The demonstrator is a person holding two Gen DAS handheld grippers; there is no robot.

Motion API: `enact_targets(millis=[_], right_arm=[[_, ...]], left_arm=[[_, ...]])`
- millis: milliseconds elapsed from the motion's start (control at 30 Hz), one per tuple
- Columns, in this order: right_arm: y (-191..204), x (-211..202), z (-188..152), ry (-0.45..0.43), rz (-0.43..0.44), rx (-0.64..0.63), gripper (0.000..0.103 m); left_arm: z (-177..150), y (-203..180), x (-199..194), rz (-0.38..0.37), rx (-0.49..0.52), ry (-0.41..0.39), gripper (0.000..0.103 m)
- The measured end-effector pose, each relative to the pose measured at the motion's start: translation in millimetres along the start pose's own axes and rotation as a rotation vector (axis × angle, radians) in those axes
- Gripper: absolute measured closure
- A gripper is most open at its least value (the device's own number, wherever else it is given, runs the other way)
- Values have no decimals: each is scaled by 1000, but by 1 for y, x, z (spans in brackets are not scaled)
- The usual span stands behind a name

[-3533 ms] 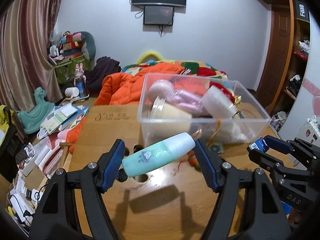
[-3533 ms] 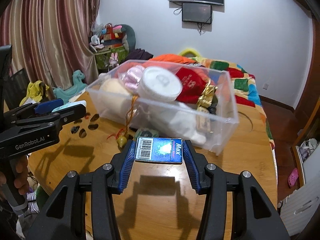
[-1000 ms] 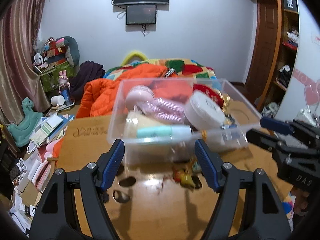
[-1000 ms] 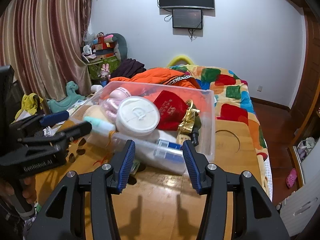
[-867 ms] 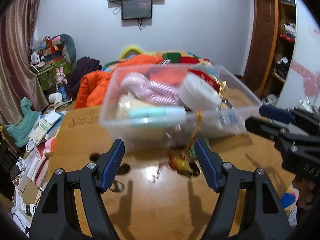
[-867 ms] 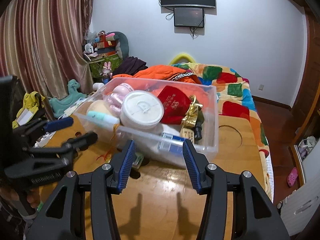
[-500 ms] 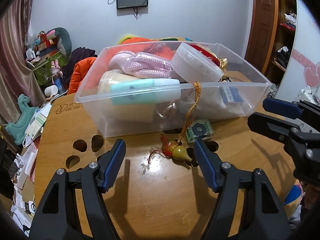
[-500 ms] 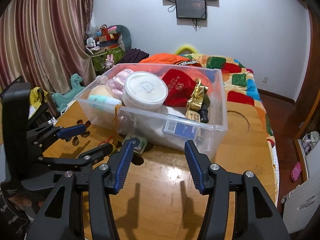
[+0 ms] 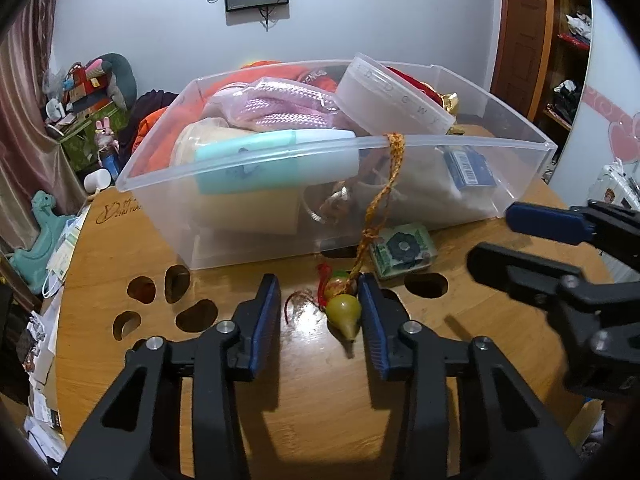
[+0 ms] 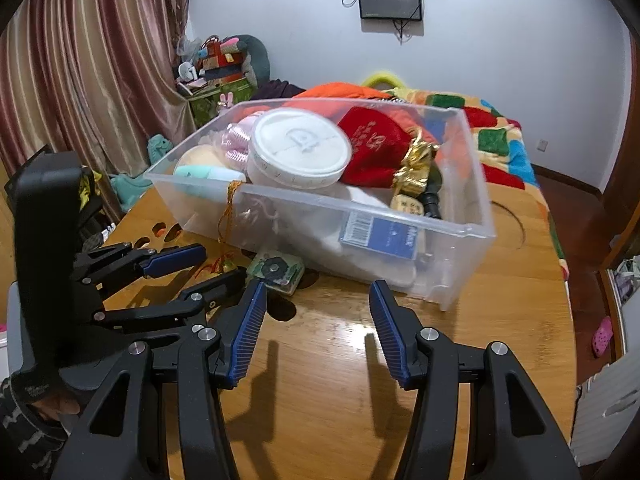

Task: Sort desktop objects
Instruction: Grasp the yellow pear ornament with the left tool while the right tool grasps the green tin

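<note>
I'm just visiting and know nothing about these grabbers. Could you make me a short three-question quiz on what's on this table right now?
1. True or false: the mint bottle lies inside the clear bin.
2. Which item sits between the fingers of the left gripper: A) the green patterned box, B) the gourd charm, C) the blue box?
3. What hangs over the bin's front rim?

Key
1. True.
2. B; the fingers flank it without clamping.
3. The charm's braided orange cord.
</note>
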State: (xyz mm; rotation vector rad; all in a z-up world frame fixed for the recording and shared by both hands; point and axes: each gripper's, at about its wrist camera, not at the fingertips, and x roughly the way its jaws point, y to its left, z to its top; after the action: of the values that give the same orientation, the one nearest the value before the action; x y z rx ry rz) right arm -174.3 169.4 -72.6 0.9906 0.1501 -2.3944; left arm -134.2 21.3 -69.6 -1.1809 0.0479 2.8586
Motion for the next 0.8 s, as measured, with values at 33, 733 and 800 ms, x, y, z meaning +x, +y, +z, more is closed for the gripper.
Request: enact_targets(millis=[33, 733, 800], right_arm=[[2, 2, 1, 5, 4, -2, 53], [39, 53, 13, 84, -52, -68, 65], [37, 53, 13, 86, -34, -53, 72]], left_arm=[[-1, 1, -1, -10, -3, -1, 64], [-9, 43, -23, -104, -141, -36, 87], [-9, 41, -25, -102, -140, -40, 87]])
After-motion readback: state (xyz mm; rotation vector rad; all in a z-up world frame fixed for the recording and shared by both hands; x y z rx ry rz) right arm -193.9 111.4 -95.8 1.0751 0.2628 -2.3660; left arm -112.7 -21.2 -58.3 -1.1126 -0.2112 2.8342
